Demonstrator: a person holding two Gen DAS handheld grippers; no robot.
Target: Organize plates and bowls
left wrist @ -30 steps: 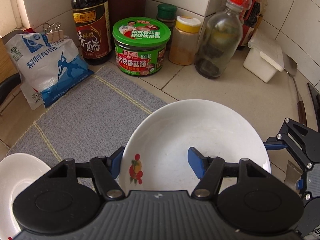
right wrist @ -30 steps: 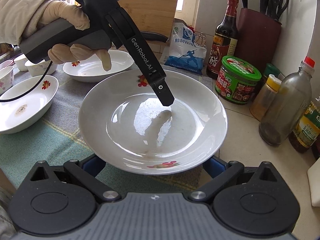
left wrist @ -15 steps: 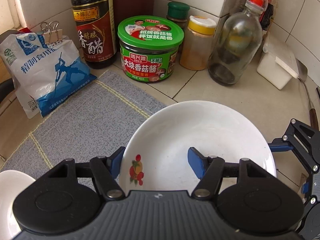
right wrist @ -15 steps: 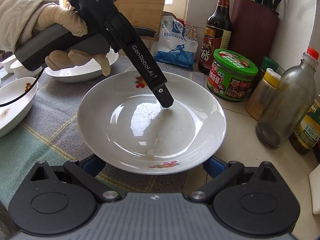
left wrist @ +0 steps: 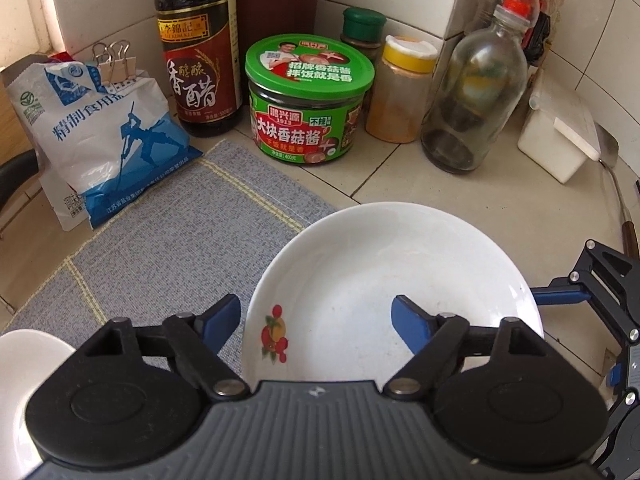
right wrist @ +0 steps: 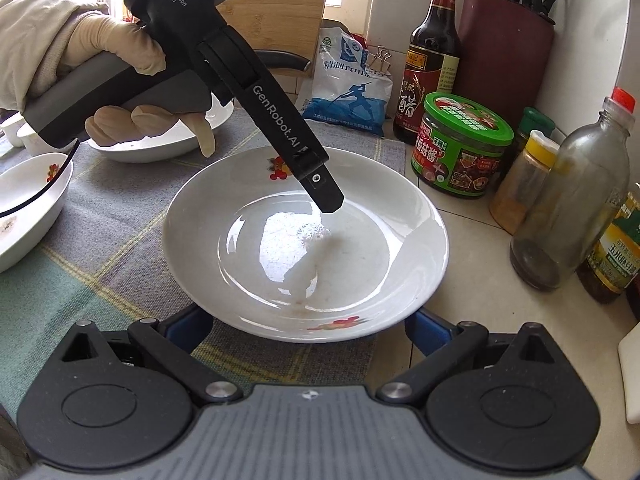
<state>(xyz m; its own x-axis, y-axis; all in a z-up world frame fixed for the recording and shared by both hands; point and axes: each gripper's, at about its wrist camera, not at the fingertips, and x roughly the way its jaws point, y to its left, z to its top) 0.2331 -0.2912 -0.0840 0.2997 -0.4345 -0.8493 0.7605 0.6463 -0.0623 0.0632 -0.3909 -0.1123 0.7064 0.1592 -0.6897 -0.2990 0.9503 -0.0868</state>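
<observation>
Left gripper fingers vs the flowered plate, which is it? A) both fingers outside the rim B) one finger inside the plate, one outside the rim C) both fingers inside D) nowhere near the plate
B: in the left wrist view, the left gripper straddles the plate rim by the flower print, one finger over the plate's inside, the other outside over the mat.

A home kitchen: a beige tiled bench point(left wrist: 472, 200) against white wall tiles carries a dark glass vinegar bottle point(left wrist: 198, 48), a green-lidded mushroom sauce jar point(left wrist: 308, 100), a blue-and-white salt bag point(left wrist: 104, 136), a maroon knife holder point(right wrist: 506, 52) and a wooden chopping board point(right wrist: 280, 8).
</observation>
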